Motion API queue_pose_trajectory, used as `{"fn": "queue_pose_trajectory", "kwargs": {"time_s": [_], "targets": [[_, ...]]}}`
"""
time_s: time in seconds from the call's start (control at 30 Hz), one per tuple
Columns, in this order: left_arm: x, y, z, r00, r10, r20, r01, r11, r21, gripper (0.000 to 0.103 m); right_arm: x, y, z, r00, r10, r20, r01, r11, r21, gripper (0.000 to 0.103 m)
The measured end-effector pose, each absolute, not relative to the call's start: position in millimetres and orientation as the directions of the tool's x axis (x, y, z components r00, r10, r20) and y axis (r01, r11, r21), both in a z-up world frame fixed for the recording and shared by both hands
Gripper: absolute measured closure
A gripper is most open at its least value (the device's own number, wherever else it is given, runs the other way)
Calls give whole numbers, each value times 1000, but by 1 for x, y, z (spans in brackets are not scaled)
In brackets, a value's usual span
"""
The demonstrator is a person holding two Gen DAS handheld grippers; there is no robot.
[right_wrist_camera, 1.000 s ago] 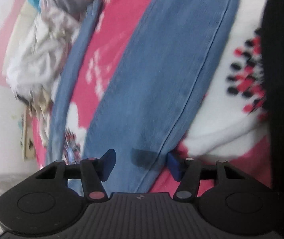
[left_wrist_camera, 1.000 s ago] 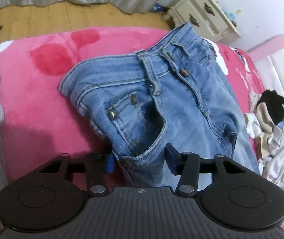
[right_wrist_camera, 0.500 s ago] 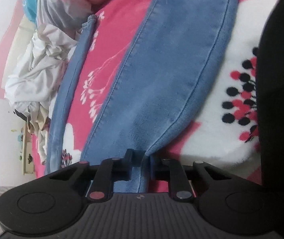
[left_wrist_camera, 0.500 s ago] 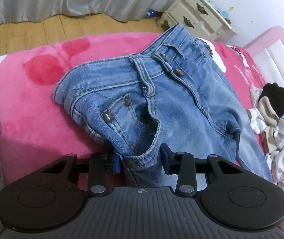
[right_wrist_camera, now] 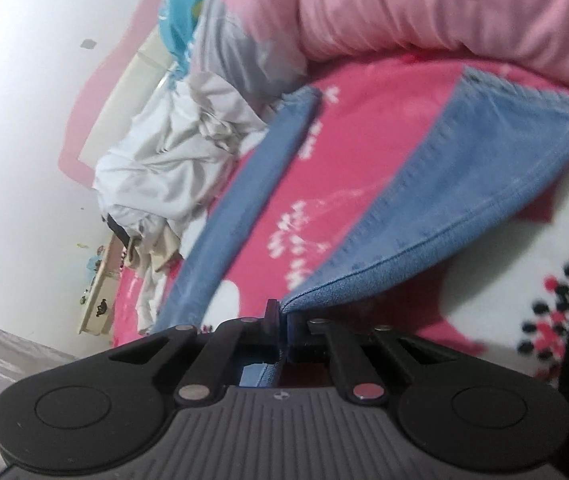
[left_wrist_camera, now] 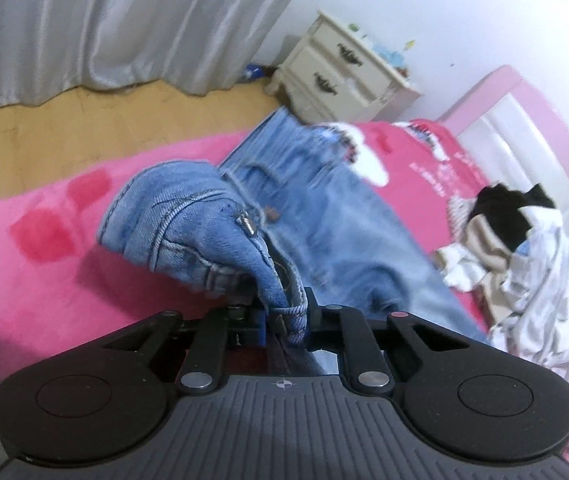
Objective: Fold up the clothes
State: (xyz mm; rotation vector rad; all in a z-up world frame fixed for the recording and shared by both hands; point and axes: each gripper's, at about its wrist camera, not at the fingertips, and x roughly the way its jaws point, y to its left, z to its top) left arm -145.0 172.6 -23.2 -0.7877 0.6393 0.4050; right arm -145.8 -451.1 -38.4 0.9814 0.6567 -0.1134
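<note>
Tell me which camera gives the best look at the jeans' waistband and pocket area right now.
The left wrist view. It shows the jeans from the top end, with the waistband, belt loop and rivet, bunched where the left gripper clamps them. The right wrist view shows only the two legs, one pinched in the right gripper.

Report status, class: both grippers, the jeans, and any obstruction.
Left gripper shut on jeans at waist. Right gripper shut on jeans leg edge. Crumpled clothes pile lies beside the jeans on the bed.

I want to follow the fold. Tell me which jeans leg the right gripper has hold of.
The right gripper is shut on the wide jeans leg lifted at right in its view. The other jeans leg, the narrow strip beside the white clothes pile, lies free on the pink blanket.
</note>
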Motion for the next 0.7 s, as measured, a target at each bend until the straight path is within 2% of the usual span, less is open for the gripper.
{"fn": "queue_pose_trajectory", "kwargs": {"time_s": [0.37, 0.57, 0.7], "targets": [[-74, 175, -18, 805, 84, -588, -503, 623, -600, 93, -60, -459, -6, 862, 203, -464, 276, 578, 767, 99], [-18, 188, -29, 796, 55, -603, -508, 601, -616, 93, 20, -463, -20, 823, 222, -524, 350, 529, 773, 99], [32, 197, -44, 753, 28, -658, -534, 609, -586, 93, 82, -460, -36, 764, 255, -593, 398, 538, 743, 99]]}}
